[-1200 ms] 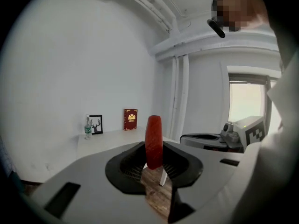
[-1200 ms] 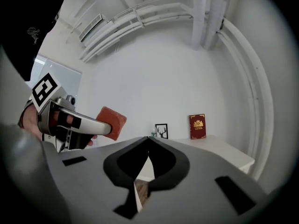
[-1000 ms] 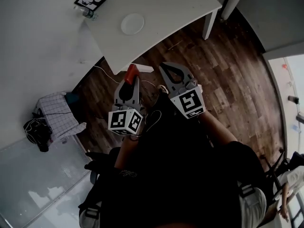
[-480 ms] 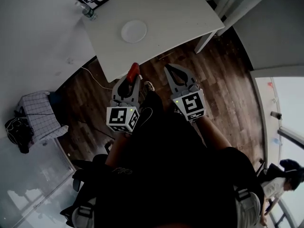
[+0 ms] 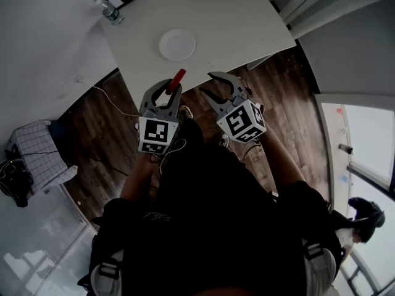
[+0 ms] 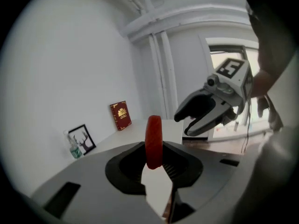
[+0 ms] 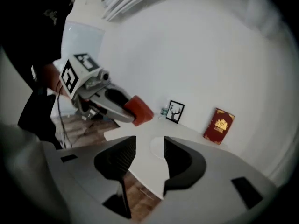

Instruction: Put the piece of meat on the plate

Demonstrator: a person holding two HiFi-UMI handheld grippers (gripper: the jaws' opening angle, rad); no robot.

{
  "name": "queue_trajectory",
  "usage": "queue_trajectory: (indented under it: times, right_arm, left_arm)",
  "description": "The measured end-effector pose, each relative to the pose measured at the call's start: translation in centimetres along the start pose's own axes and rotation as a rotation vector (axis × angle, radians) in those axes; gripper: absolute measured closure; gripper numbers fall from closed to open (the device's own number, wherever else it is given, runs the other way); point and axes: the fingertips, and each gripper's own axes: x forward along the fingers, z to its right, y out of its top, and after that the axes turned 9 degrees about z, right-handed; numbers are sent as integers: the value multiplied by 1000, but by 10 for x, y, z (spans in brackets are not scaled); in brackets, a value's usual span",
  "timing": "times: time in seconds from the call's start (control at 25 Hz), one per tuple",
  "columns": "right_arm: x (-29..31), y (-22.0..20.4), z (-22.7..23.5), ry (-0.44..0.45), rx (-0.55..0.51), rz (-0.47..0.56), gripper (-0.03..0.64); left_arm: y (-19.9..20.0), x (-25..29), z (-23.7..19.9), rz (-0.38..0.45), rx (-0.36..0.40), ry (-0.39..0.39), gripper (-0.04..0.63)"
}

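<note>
1 firm pinch: hold your left hand-held gripper clamped on the red meat slice until low over the round white plate.

I wear a black top; my left gripper is grey with black-padded jaws and 1 white cube of black square markers.

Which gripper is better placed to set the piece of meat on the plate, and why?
Left. The left gripper is shut on the piece of meat, with the plate on the white table ahead of it. The right gripper has its jaws opening with nothing between them.
</note>
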Motion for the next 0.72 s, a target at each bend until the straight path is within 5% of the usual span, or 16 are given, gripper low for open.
queue_trajectory:
  times: [0.16,0.24,0.44,0.56,0.72]
  right_arm:
    - [38,12,28,1,-571,-148,431]
    - [56,18,34,-1,-786,-202,431]
    - [86,23,25,24,-909,-221,431]
    - [94,19,18,37,-1015,-235,497]
    - [98,14,11,67,-1012,-247,520]
  left_arm:
    - [4,34,-29,-58,411,-63,508]
    - [5,45,-39,-64,558,-78,508]
    - [-4,54,-37,-69,709,-117,508]
    - [-7,55,-33,-68,775,-122,508]
    - [-14,54,-35,-66,804,-106,506]
